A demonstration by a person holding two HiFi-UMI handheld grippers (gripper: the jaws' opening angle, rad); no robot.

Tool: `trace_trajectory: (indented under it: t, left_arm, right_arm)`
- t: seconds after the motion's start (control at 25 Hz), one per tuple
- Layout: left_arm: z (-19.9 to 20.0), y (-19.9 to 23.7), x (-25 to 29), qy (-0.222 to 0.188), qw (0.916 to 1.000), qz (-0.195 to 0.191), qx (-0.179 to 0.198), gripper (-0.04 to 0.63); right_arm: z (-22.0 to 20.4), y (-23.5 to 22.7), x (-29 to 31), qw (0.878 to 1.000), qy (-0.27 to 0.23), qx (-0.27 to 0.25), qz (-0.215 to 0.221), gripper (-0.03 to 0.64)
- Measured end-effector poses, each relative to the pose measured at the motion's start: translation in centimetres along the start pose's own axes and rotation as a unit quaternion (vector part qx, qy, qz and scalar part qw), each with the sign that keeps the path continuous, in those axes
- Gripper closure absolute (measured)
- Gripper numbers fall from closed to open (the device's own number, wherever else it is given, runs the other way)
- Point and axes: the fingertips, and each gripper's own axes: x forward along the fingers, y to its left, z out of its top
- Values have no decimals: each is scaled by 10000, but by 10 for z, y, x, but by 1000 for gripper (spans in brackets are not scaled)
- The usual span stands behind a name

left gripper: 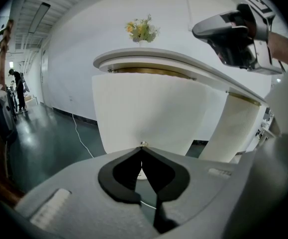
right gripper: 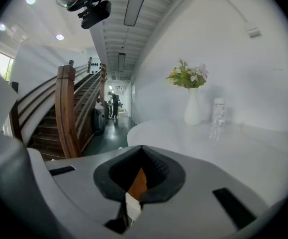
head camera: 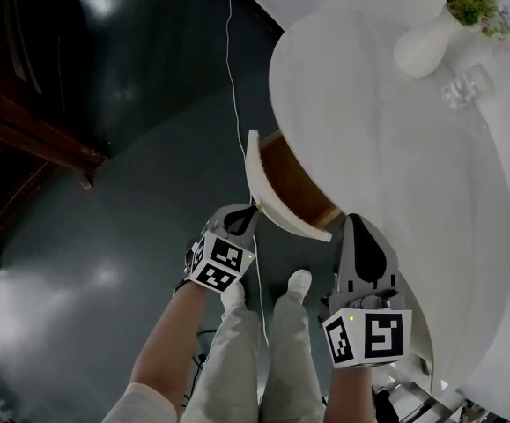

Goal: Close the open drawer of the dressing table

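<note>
Touching drawer knob [left gripper: 143, 144]: left gripper [left gripper: 143, 148], jaws clenched empty | right gripper [right gripper: 141, 149] clenched empty, beside drawer [head camera: 263, 188]

The person stands with both arms reaching forward and down, 1 gripper in each hand. The left gripper [head camera: 251, 210] extends from a bare left forearm [head camera: 171, 342]. Its marker cube [head camera: 219, 263] is tilted over to the left, and its 2 jaws are pressed together tip to tip. The right gripper [head camera: 358, 226] is held near it and apart from it, pointing forward. Its 2 jaws also meet at the tips, and the right marker cube [head camera: 369, 336] faces up.
</note>
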Motion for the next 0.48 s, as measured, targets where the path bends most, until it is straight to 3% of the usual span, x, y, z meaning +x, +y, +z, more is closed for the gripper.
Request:
trace_trajectory:
  t: [0.48]
  left_arm:
    - [12, -2, 15, -78, 9999, -72, 49, 578]
  right_arm:
    - [-14, -27, -15, 9979, 81, -307, -573, 621]
